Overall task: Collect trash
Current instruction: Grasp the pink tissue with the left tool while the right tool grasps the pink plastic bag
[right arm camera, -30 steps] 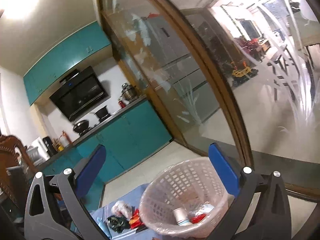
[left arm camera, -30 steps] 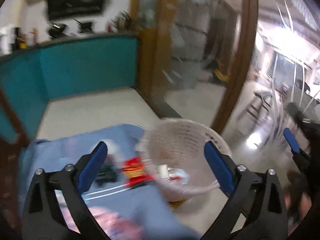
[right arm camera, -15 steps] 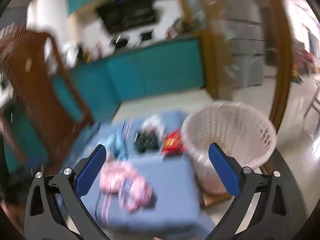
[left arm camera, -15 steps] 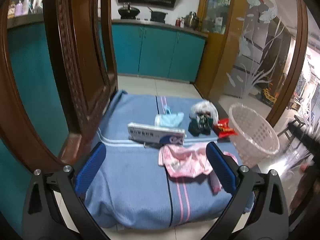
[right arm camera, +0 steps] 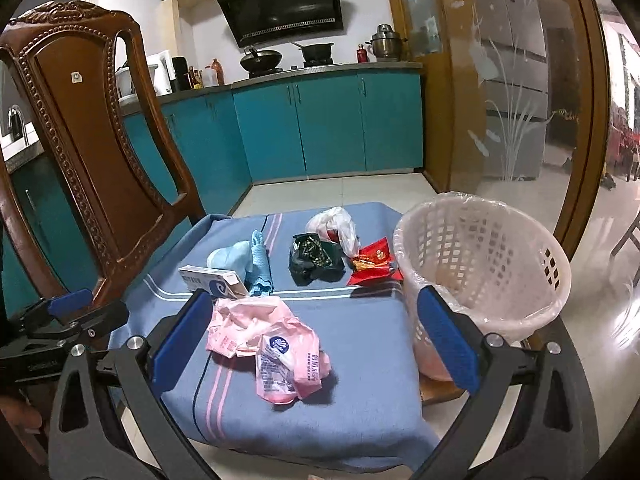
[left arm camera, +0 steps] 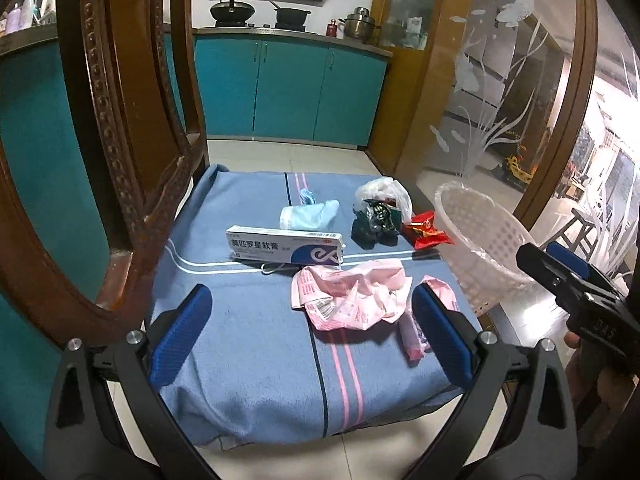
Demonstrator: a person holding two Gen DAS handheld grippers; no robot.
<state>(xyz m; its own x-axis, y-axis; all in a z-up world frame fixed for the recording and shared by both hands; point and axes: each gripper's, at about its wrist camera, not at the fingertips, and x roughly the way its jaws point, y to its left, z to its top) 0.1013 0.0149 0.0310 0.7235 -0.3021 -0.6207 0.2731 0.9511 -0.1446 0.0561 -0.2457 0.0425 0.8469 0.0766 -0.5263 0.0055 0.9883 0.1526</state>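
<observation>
I had both claws held back from the near edge of the blue cloth (left arm camera: 260, 360), jaws spread wide and holding nothing: left gripper (left arm camera: 312, 344), right gripper (right arm camera: 316, 344). I judged that was a lining-up pose, wide enough to fit the bulky stuff. Trash lay spread on the cloth: pink wrapper (right arm camera: 272, 344) nearest me, between my right jaws in the right wrist view, so likely the first pick. Behind it sat the ointment box (left arm camera: 285, 246), the pale blue mask (left arm camera: 310, 216) just beyond, then the dark green crumpled bag (right arm camera: 316, 260) touching a clear plastic bag (left arm camera: 384, 194), and the red packet (right arm camera: 374, 262) right against the basket. The lined white basket (right arm camera: 480, 264) stood at the cloth's right side, close to everything, on my right claw's side, so drops should be short. Nothing in it that I could make out.
</observation>
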